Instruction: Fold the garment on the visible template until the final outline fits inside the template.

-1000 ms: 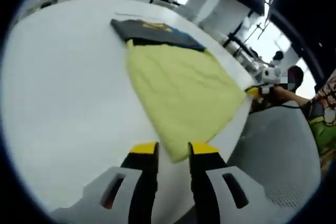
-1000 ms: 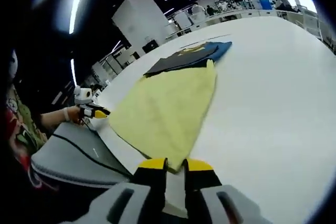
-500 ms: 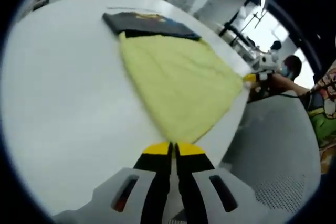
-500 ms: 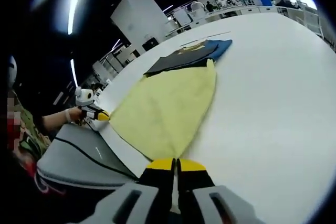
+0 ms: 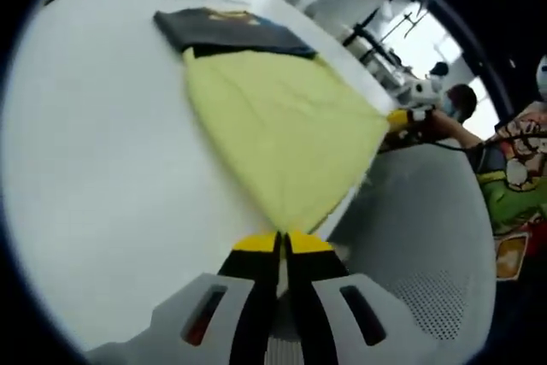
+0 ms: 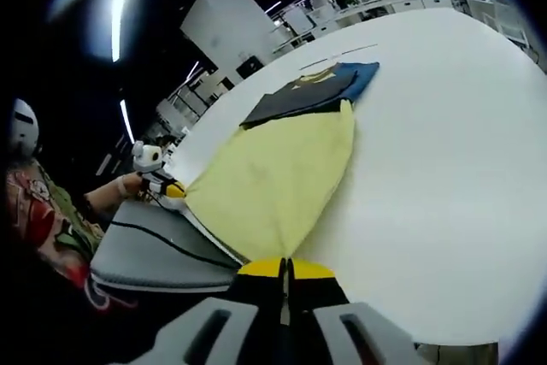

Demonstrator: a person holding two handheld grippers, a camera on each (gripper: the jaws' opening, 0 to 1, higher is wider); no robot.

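A yellow garment (image 5: pixel 273 126) lies spread on the white table (image 5: pixel 94 143), its far edge against a dark folded garment (image 5: pixel 226 30) with a blue part and a yellow print. My left gripper (image 5: pixel 282 243) is shut on the yellow garment's near corner at the table edge. The right gripper (image 5: pixel 400 115) comes in from the right, at the cloth's other near corner. In the right gripper view the yellow garment (image 6: pixel 278 177) tapers to my right gripper (image 6: pixel 285 267), shut on its corner. The left gripper (image 6: pixel 164 184) holds the left corner, and the dark garment (image 6: pixel 312 91) lies beyond.
A grey mesh chair (image 5: pixel 419 237) stands off the table edge, and it shows as the grey chair (image 6: pixel 154 250) below the cloth in the right gripper view. A thin dark line (image 6: pixel 338 51) marks the table past the dark garment. Workbenches and shelves fill the far background.
Both grippers were open beside the yellow garment's near corners one second ago and have shut on them. Both views have since drawn back toward the table edge, pulling the cloth taut.
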